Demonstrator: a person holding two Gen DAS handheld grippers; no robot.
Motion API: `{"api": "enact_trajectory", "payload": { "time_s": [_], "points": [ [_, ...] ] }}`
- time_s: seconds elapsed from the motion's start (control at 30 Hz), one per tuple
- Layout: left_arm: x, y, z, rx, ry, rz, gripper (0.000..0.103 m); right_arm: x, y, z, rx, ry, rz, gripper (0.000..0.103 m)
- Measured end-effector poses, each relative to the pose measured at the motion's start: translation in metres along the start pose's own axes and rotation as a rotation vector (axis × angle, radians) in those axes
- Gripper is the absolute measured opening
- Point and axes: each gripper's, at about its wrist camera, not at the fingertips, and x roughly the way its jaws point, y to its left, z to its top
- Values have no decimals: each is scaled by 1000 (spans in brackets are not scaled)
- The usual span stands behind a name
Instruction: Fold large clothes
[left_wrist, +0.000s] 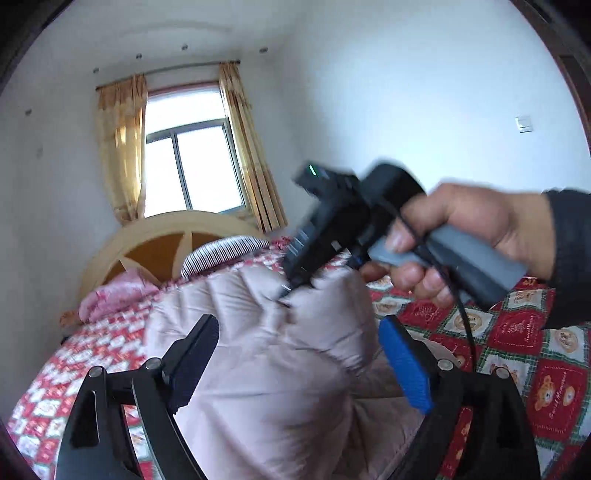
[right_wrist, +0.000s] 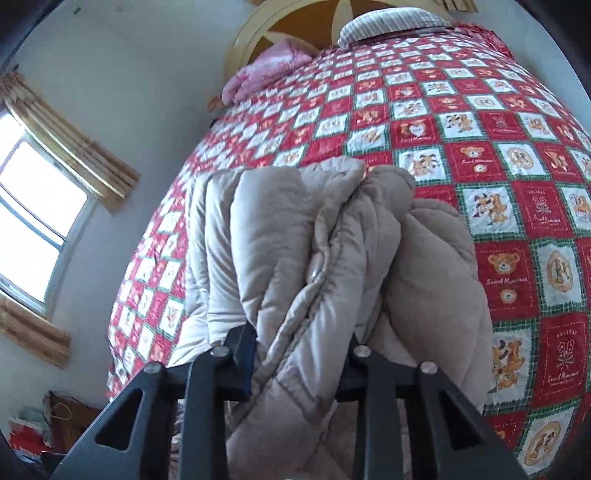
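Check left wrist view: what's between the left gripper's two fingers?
Left wrist view: a bunched fold of the beige puffer coat fills the gap of the left gripper. The fingers stand wide beside the fabric; whether they are pressing it cannot be told.

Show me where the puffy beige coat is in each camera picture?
Left wrist: the puffy beige coat fills the lower middle, between the left gripper fingers.
Right wrist: it hangs in the centre, pinched by the right gripper.
Shared landmark: the striped pillow.

White walls (left_wrist: 388, 92); bright curtained window (left_wrist: 188, 166); bed's arched wooden headboard (left_wrist: 155, 243).
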Motion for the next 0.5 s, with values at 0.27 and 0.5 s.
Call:
{"api": "enact_trajectory", "payload": {
  "time_s": [0.27,0.5],
  "points": [
    [28,107,25,-209,31,166,91,-7,-33,-10,50,-30,53,29],
    [147,93,-9,-125,316,174,91,-10,-72,-28,104,-70,94,38]
  ]
}}
